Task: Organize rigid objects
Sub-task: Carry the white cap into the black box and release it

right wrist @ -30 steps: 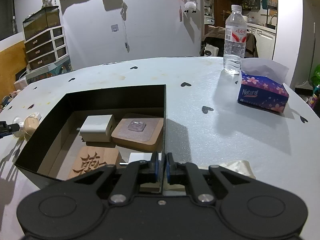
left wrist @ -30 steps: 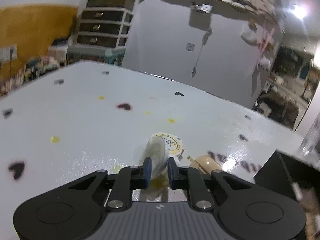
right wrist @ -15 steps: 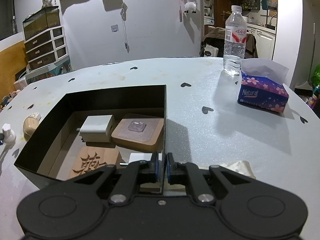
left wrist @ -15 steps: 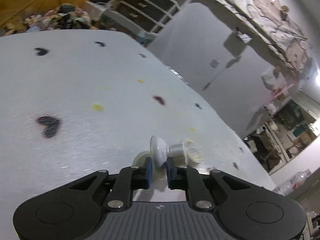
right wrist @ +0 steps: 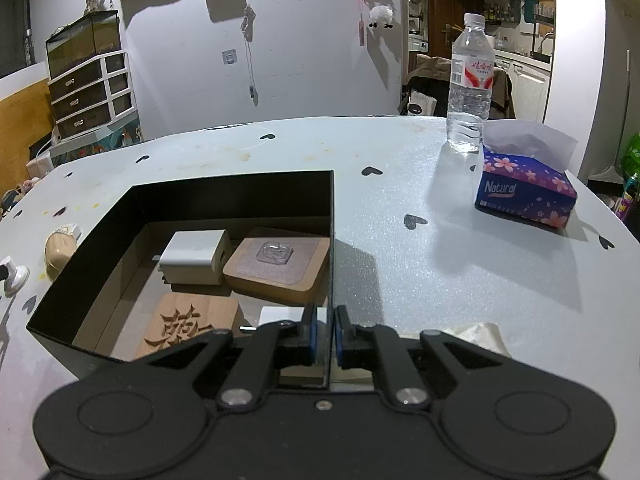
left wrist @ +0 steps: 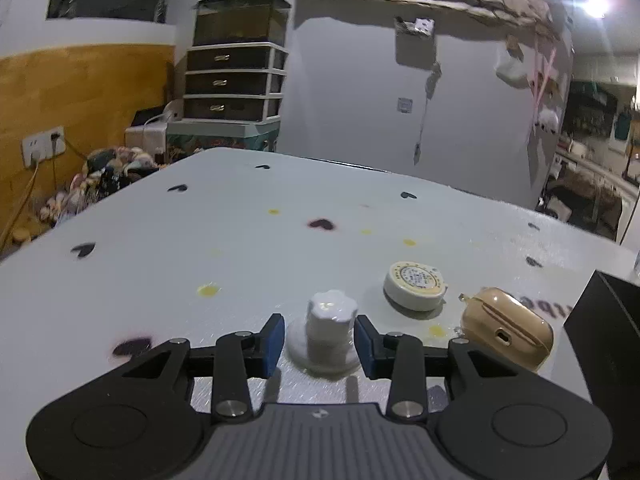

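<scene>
Left wrist view: the left gripper (left wrist: 316, 342) is spread apart around a white knob (left wrist: 326, 334) standing on the table (left wrist: 160, 280); a round tin (left wrist: 415, 286) and a tan case (left wrist: 506, 332) lie right of it, all outside the box. Right wrist view: the right gripper (right wrist: 324, 336) is clamped on the box (right wrist: 240, 192) wall; a charger (right wrist: 196, 256), a coaster (right wrist: 278, 264) and a carved block (right wrist: 184, 326) lie inside. Judgement: partly done, three items left.

Dim room; lamp (left wrist: 596, 4) flares top right; fisheye-bent edges; slight blur.
</scene>
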`<state>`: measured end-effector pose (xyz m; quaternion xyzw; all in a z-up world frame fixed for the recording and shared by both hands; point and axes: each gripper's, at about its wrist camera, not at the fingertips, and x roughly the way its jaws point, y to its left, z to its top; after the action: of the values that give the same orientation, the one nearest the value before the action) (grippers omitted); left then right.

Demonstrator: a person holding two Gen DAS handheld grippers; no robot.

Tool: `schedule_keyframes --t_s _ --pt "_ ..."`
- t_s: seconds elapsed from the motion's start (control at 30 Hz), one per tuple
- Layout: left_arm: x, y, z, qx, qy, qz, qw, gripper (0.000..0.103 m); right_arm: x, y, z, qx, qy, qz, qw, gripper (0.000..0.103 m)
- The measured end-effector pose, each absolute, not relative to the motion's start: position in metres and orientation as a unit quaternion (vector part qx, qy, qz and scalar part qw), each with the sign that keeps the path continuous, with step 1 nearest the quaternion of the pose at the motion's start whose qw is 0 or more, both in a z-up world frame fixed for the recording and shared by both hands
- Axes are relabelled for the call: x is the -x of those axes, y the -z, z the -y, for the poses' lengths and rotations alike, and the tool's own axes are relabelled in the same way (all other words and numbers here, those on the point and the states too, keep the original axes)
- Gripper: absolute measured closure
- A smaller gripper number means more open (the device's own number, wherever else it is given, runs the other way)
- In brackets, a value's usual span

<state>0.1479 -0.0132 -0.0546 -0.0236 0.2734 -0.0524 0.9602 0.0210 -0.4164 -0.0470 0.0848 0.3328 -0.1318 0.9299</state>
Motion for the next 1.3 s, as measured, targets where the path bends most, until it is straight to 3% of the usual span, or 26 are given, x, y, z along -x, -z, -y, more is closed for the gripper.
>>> schedule_keyframes --t_s 0.2,0.33,0.7,1.03,1.3 --pt "-0.160 0.054 0.026 -0.007 0.044 -0.272 0.961 0.063 -0.021 0.047 0.416 -0.086 0.131 -0.332 0.930 0.094" --pt "-0.167 0.055 0.031 -0.017 0.042 -0.280 0.959 0.072 -0.021 0.047 0.416 -0.087 0.131 -0.332 0.930 0.094" --pt "-0.141 0.027 0.048 -0.006 0.094 -0.265 0.960 0.073 -0.021 0.047 0.416 -0.086 0.133 -0.331 0.930 0.094" --pt "-0.088 -0.012 0.119 0.000 0.267 -0.243 0.933 0.073 -0.020 0.047 0.416 -0.087 0.132 -0.331 0.930 0.094" --pt "-0.075 0.000 0.183 -0.056 0.328 -0.266 0.905 0.073 -0.020 0.048 0.416 -0.091 0.131 -0.329 0.931 0.094"
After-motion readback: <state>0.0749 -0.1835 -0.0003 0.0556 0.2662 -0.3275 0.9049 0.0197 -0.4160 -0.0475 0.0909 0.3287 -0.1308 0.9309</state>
